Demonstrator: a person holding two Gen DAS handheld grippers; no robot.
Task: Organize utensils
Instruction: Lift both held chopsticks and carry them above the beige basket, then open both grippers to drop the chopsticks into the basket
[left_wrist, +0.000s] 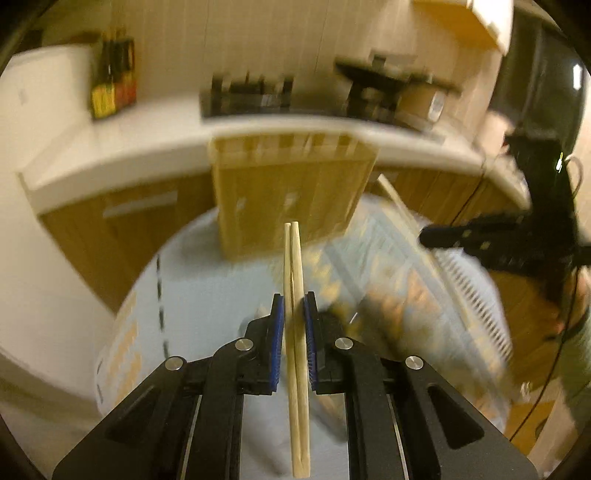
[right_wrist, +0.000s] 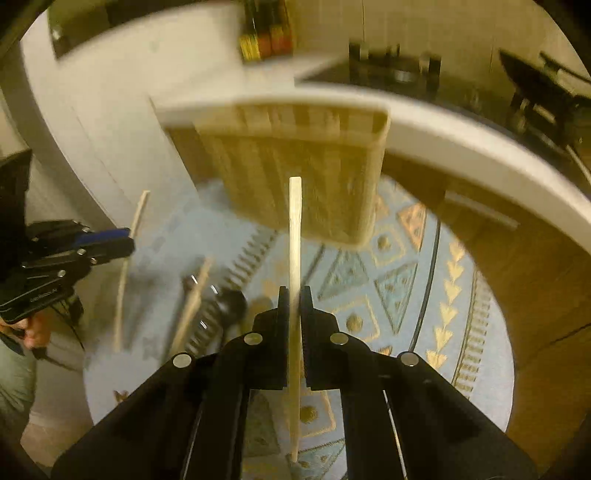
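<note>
The pair of chopsticks (left_wrist: 295, 314) stands between the fingers of the left gripper (left_wrist: 294, 306), clamped by the blue pads (left_wrist: 279, 332) at about mid-length; the blunt ends run on past the fingertips, the thin ends back toward the camera. A single chopstick (right_wrist: 294, 288) is pinched the same way in the right gripper (right_wrist: 294, 295), whose jaws are closed hard on it — it, too, reaches well beyond the fingertips. Both grips look square, with no visible tilt of the sticks against the pads.

Ahead of both sets of fingertips, and beyond the stick ends, is a slotted wooden organizer (left_wrist: 291, 192) at the edge of the white counter (left_wrist: 122, 151). Beneath the fingers lies a patterned blue mat (right_wrist: 399, 280). To the left of the right gripper's fingers, further utensils remain on the mat: a loose wooden stick (right_wrist: 192, 306) and a dark spoon-like item (right_wrist: 231, 302), too blurred to identify.

Judgement: the step in hand is the carry — sticks picked and lifted clear of the mat, not yet delivered. The next move calls for bringing each stick's leading end over one compartment of the organizer, lined up with its slot, and loosening the grip only once the end is inside. The compartments are too smeared to say which is intended.
</note>
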